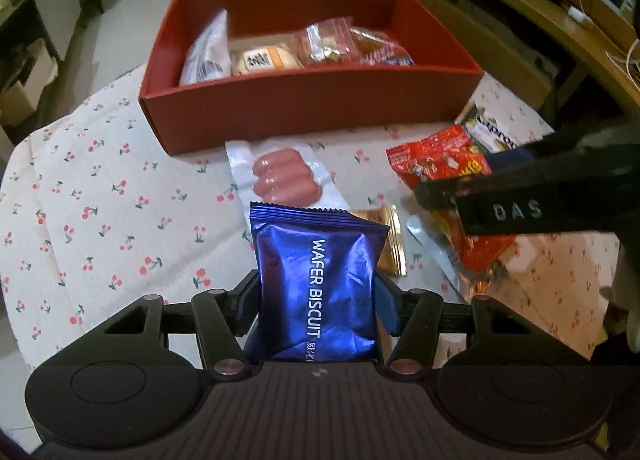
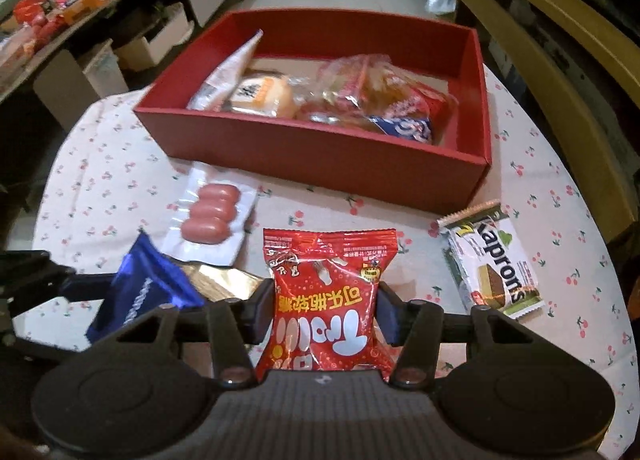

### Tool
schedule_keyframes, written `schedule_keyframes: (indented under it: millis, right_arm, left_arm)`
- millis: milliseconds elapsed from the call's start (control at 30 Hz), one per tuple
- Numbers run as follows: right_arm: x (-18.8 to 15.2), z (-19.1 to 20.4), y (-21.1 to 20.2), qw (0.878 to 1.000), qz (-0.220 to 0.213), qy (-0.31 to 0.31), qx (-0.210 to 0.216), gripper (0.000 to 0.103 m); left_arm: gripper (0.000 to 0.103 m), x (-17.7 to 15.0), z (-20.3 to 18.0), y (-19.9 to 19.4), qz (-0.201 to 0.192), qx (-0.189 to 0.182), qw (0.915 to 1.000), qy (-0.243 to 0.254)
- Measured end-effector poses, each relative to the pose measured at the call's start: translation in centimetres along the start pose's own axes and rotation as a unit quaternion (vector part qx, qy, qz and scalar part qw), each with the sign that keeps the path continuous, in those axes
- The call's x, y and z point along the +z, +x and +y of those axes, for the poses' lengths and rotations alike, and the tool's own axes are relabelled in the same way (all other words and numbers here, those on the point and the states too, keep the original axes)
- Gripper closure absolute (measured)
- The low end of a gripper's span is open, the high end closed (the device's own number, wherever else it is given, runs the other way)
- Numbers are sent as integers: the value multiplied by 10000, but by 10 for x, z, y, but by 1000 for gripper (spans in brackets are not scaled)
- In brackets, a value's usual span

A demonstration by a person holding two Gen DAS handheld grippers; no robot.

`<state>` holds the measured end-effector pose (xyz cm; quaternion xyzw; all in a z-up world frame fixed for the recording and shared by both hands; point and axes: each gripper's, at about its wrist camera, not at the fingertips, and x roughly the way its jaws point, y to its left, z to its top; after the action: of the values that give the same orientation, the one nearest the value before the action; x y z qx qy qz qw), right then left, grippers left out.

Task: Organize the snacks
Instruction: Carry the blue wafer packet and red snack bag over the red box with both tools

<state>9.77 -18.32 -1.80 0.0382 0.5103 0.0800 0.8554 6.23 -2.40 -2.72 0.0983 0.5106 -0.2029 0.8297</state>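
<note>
The left gripper [image 1: 318, 292] is clamped on the blue wafer biscuit pack [image 1: 316, 284], held above the near edge of the desk [image 1: 80, 187]. The right gripper [image 2: 322, 314] is clamped on the red candy bag [image 2: 326, 300]. Both packs appear light, soft and slippery; grip across the mid-body. The red box [image 2: 312, 163] stands toward the far edge.

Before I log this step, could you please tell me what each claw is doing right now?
Left claw: closed on the blue wafer biscuit pack.
Right claw: closed on the red candy bag.
</note>
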Motion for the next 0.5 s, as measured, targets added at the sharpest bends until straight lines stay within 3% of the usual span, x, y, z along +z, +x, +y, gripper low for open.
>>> schedule_keyframes:
  millis: [500]
  right_arm:
    - [13, 0, -21, 9988, -384, 135, 260, 51]
  left_arm:
    - [38, 30, 3, -8, -404, -16, 9989, -217]
